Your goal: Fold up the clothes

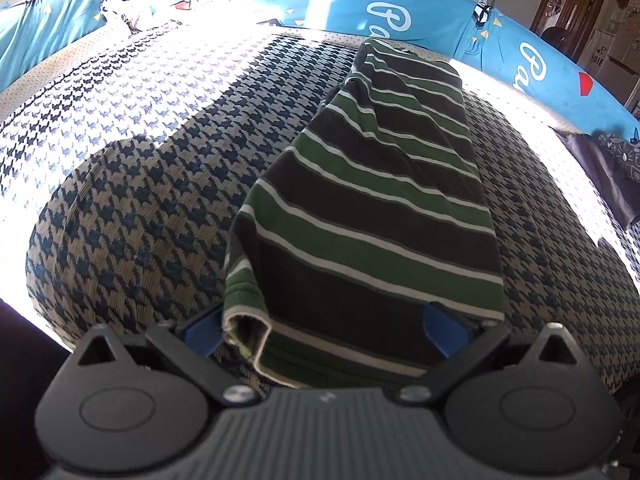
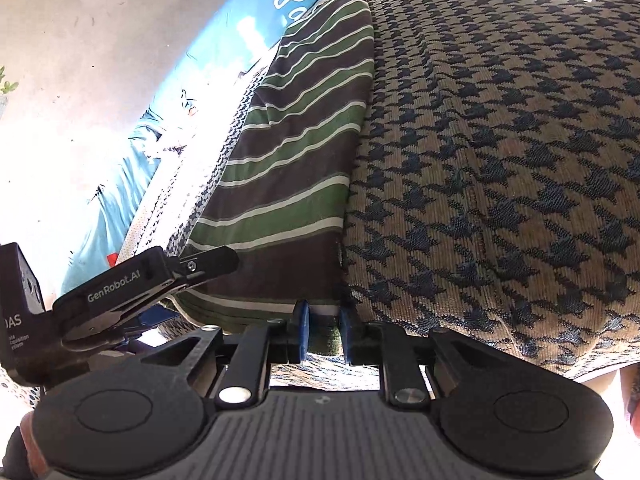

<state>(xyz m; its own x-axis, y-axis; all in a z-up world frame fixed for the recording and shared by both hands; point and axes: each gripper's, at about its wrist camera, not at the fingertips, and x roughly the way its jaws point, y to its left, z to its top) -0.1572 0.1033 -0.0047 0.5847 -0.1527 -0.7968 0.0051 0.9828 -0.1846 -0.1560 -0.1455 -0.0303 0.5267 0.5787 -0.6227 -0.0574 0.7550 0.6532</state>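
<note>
Black left gripper (image 2: 132, 300) body reads "GenRobot.AI"; "DAS" beside.

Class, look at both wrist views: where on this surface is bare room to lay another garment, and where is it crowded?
Free: the houndstooth cover left of the striped garment, up to the blue sheet; also a narrower strip on the garment's other side, before the dark cloth. Crowded: the near edge, where the left tool and right tool meet the garment's hem.

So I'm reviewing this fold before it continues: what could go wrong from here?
The right gripper pinches only the near edge of the striped garment, so it might slip free. The left gripper stands wide around the bunched hem and may catch one layer only.
</note>
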